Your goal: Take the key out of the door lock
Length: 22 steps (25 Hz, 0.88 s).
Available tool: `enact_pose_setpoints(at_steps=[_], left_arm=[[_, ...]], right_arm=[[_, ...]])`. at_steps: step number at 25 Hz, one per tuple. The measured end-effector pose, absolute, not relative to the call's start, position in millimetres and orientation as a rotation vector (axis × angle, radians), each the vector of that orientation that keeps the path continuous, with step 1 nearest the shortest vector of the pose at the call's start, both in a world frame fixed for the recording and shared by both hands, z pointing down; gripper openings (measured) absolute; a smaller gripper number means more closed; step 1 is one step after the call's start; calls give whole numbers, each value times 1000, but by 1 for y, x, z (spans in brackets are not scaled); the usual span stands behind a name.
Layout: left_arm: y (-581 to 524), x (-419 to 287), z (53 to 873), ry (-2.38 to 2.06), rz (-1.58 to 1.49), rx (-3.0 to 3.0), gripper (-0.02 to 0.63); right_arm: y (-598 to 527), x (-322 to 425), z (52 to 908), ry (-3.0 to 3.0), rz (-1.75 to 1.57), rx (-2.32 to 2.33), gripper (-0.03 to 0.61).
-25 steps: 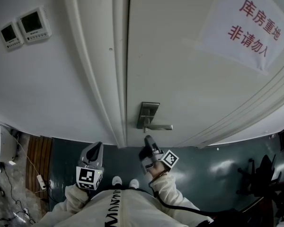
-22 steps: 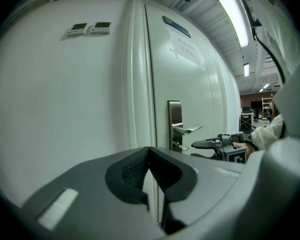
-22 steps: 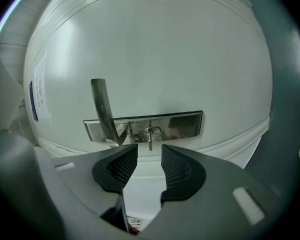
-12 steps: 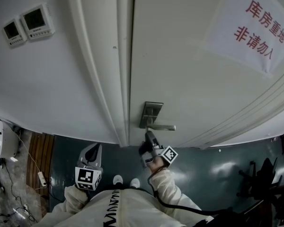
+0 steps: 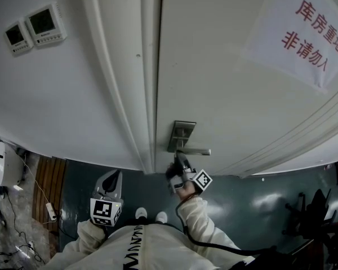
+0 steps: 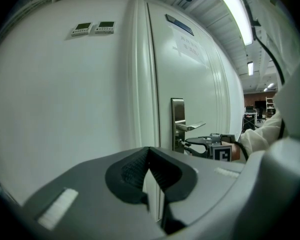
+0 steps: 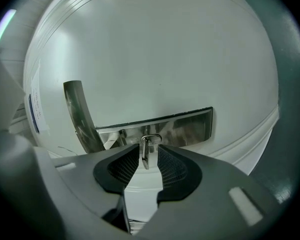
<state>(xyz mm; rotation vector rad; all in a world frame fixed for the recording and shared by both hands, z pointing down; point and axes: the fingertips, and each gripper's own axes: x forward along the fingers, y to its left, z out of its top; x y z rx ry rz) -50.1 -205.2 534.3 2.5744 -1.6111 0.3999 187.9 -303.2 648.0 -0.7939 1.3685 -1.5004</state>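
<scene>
A small metal key (image 7: pixel 145 151) sticks out of the steel lock plate (image 7: pixel 182 125) on the white door, under the lever handle (image 7: pixel 81 115). My right gripper (image 7: pixel 147 154) has a jaw on each side of the key. The jaws are closing, and a thin gap shows on both sides of it. In the head view the right gripper (image 5: pixel 179 158) points up at the lock plate (image 5: pixel 182 133), just below the handle (image 5: pixel 196 151). My left gripper (image 5: pixel 113 177) hangs low to the left of the door edge, shut and holding nothing. Its tips (image 6: pixel 149 151) meet.
The door frame (image 5: pixel 127 94) runs just left of the lock. Two wall control panels (image 5: pixel 36 27) sit at the upper left, and a paper sign (image 5: pixel 307 32) with red characters hangs on the door. A white appliance (image 5: pixel 3 165), a power strip (image 5: pixel 48 213) and a chair (image 5: pixel 315 207) stand on the floor.
My right gripper has moved up and in toward the lock plate, ending close under the handle. The left gripper has stayed where it was.
</scene>
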Motion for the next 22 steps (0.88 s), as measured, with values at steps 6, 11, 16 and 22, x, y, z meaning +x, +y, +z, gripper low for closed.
enact_pose_setpoints(at_steps=[6,11,16,22], left_arm=[[-205,-53,535,-1622,401,2562,0],[-205,-57,538,-1625,398,2549,-1],[-203,-57,540,-1617,393,2545,0],[-203,-58,540,-1614,390,2549,0]], right_arm=[[-307,186,650,1365,-1507,-799,98],[-309,185,647,1359,-1500,-785,66],[-308,186,645,1373,-1483,-799,34],[-309,187,643,1383,-1471,-840,28]])
